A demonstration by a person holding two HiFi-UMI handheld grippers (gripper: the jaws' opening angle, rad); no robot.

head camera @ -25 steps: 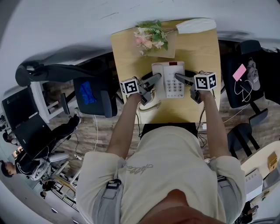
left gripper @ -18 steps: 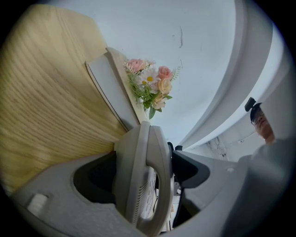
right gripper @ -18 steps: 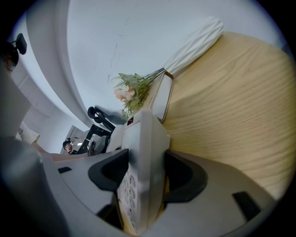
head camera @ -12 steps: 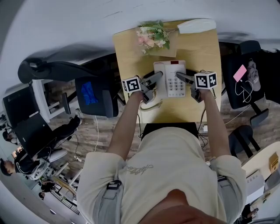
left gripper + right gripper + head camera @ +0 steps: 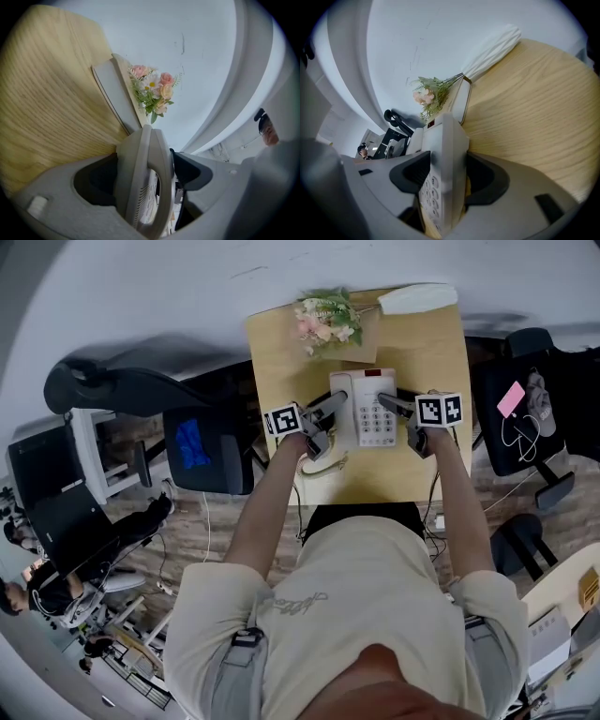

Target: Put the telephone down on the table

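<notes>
Together we hold the phone (image 5: pixel 367 411) low over the table (image 5: pixel 427 352), just short of the flowers (image 5: pixel 326 317); our left gripper (image 5: pixel 328 410) clamps its handset side; our right gripper (image 5: pixel 392 407) clamps its keypad side.

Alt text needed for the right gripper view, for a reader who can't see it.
The right gripper has its jaws shut on one edge of a white desk telephone, its keypad showing, with a light wooden table beyond. Further back, a bunch of pink and white flowers lies near a pale wall.
</notes>
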